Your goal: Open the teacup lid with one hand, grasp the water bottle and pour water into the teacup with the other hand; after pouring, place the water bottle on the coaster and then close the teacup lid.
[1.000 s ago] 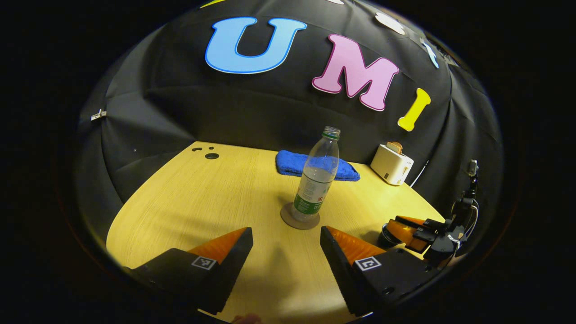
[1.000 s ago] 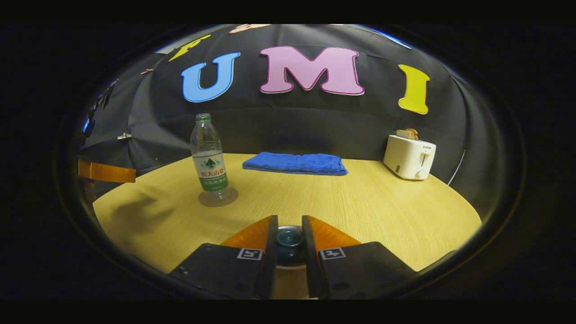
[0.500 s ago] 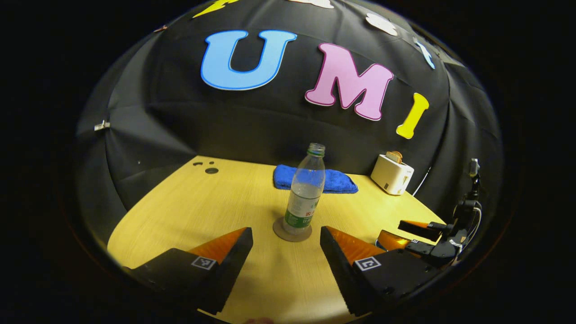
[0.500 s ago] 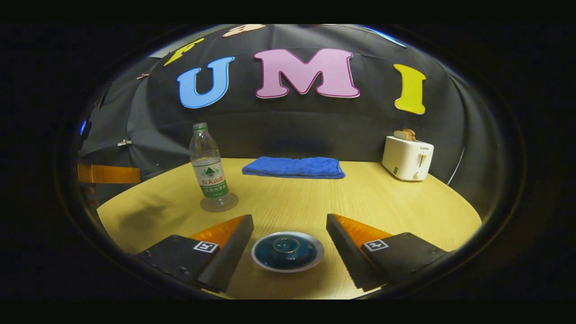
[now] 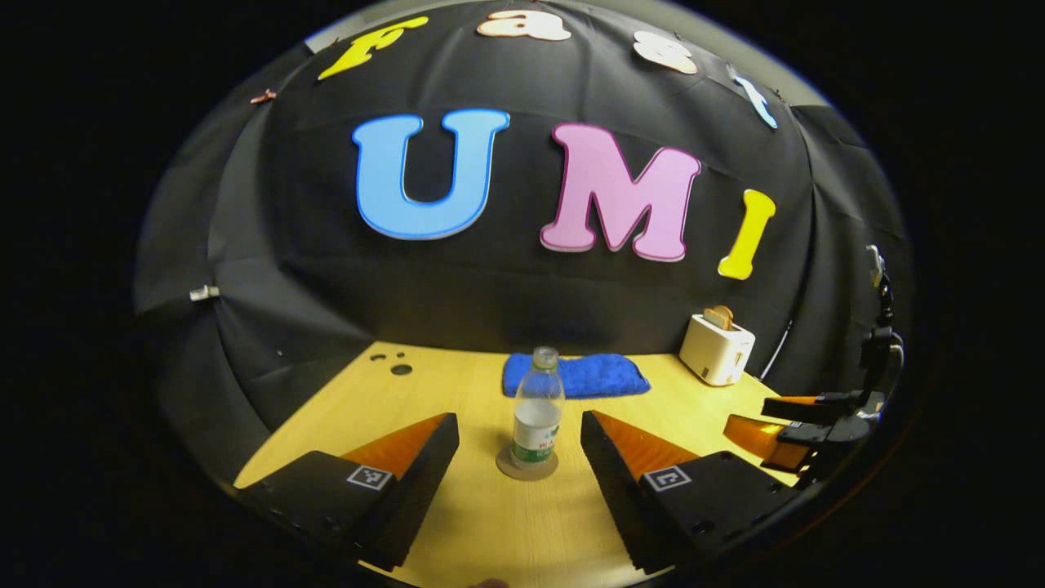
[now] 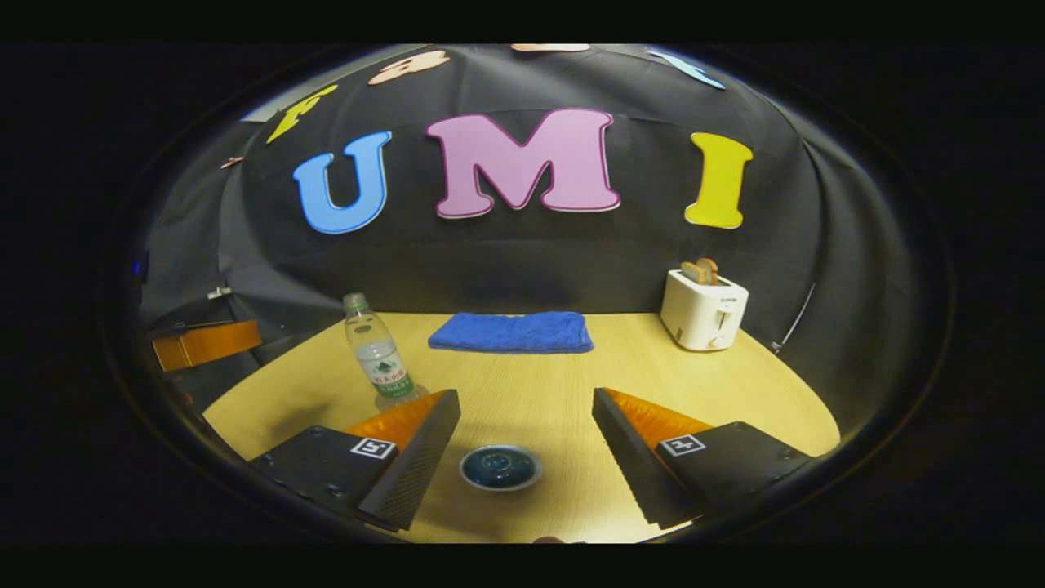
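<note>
The desk [image 6: 620, 367] carries a water bottle [image 5: 537, 416] upright on its coaster [image 5: 526, 468]; its green label is too small to read. Right of the bottle sits the lidded teacup [image 6: 500, 467]. The left gripper [image 5: 520, 429] and the right gripper [image 6: 526, 416] both gape – empty.

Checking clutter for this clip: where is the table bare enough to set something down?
Bare wood lies between teacup lid, blue towel and toaster. Also left of the water bottle on its coaster. Tightest between bottle and lid.

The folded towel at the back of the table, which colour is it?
The towel is blue; the right gripper view shows it best.
</note>
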The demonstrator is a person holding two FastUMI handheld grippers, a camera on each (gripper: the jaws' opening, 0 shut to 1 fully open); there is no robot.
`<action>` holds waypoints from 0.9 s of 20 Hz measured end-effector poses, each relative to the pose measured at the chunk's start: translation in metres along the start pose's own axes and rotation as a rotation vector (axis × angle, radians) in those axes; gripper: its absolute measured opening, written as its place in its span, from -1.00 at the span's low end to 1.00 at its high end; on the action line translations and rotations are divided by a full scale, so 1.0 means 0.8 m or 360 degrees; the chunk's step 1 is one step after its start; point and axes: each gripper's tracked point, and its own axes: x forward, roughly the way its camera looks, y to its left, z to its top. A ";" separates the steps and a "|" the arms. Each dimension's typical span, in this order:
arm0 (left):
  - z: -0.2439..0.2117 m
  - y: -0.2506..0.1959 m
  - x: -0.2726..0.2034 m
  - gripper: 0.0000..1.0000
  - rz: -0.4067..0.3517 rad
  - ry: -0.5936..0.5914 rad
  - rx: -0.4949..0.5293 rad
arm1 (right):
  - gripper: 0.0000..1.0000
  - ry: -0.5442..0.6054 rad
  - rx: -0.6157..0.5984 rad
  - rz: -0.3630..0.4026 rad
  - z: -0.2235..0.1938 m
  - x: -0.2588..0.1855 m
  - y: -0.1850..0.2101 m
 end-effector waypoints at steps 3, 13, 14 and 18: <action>0.021 -0.020 -0.035 0.91 0.0108 0.0060 -0.0117 | 1.00 -0.0122 -0.0038 0.0023 0.076 -0.032 -0.001; 0.089 -0.009 -0.142 0.92 0.0330 -0.0102 0.0002 | 1.00 -0.0256 -0.0111 -0.0059 0.156 -0.160 -0.011; 0.085 -0.008 -0.148 0.91 0.0331 -0.0083 0.0010 | 1.00 -0.0259 -0.0090 -0.0075 0.154 -0.164 -0.009; 0.067 -0.017 -0.159 0.91 0.0234 -0.0025 -0.0042 | 1.00 -0.0262 -0.0076 -0.0074 0.149 -0.173 0.011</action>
